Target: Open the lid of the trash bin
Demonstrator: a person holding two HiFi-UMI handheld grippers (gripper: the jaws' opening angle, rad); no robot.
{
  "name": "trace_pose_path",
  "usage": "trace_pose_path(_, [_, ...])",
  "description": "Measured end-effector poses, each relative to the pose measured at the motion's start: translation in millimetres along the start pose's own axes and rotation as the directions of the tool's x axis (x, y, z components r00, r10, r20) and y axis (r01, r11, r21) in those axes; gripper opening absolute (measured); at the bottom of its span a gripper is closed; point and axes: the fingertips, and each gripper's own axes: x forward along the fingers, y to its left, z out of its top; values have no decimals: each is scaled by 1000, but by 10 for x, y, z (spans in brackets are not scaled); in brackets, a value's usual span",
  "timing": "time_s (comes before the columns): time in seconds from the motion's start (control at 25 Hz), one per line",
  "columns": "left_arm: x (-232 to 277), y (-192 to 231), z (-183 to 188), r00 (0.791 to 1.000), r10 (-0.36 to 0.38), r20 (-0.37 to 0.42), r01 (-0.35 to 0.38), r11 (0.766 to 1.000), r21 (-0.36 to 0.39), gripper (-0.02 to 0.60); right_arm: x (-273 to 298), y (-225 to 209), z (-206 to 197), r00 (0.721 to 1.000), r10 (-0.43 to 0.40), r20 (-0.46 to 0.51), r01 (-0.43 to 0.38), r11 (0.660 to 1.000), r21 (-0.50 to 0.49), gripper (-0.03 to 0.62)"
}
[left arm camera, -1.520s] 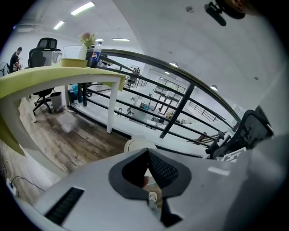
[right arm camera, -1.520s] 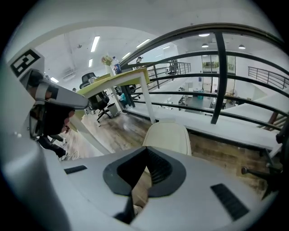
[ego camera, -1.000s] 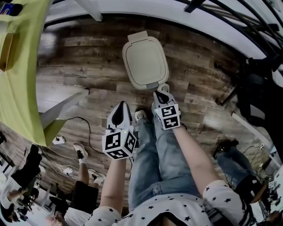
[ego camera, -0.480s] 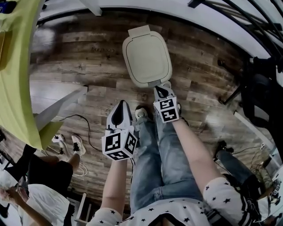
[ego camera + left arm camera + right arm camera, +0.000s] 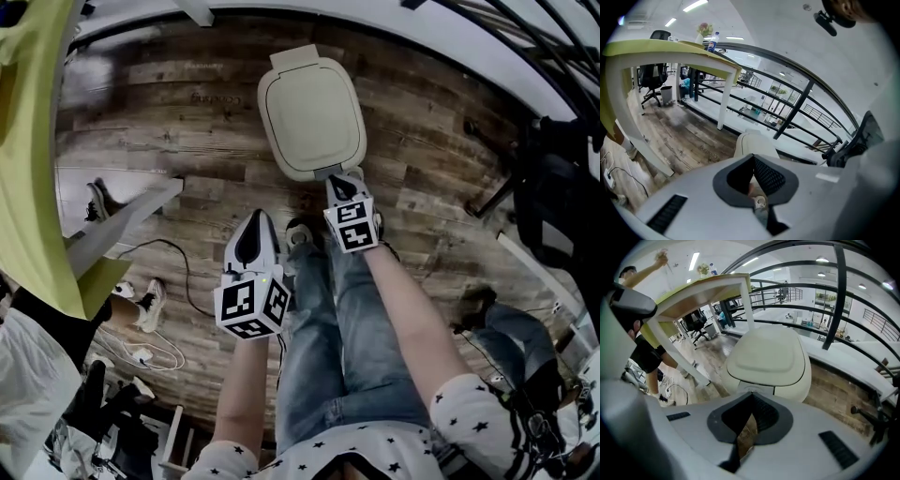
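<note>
I am holding my right gripper (image 5: 751,398) with its jaws pressed together on nothing, its tip hovering right at the near front edge of the trash bin (image 5: 800,383), just below the lid (image 5: 764,355) (whether I am touching it, I cannot tell). My left gripper (image 5: 753,159) is likewise pinched closed and empty, hanging lower by my legs and apart from the bin. The bin is standing on the wooden floor (image 5: 169,141) ahead of my feet, near the black railing (image 5: 840,287), and its cream lid is lying flat and fully down. So I am judging that none of the opening is done: I am in position, and the pressing or lifting of the lid is all left to do.
</note>
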Motion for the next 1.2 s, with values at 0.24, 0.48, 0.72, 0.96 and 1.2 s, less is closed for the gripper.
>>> trace_pose_path(0.24, [-8, 14, 13, 1000, -2, 2, 2, 1000, 1, 6, 22, -9, -44, 1000, -7, -22, 7, 1000, 10, -6])
trace_pose_path(0.48, [-25, 86, 27, 1000, 1, -4, -1, 1000, -8, 6, 43, -4, -14, 1000, -18, -25, 19, 999, 44, -6])
trace_pose_path(0.72, [-31, 88, 14, 1000, 1, -11, -1, 1000, -9, 6, 49, 9, -8, 999, -25, -31, 26, 999, 23, -6])
trace_pose_path(0.96, [-51, 65, 42, 1000, -4, -9, 4, 1000, -4, 6, 40, 11, 14, 998, -34, -45, 35, 999, 24, -6])
trace_pose_path(1.2, [-93, -5, 95, 1000, -16, -2, 16, 1000, 16, 6, -19, -14, 72, 996, -35, -79, 37, 999, 25, -6])
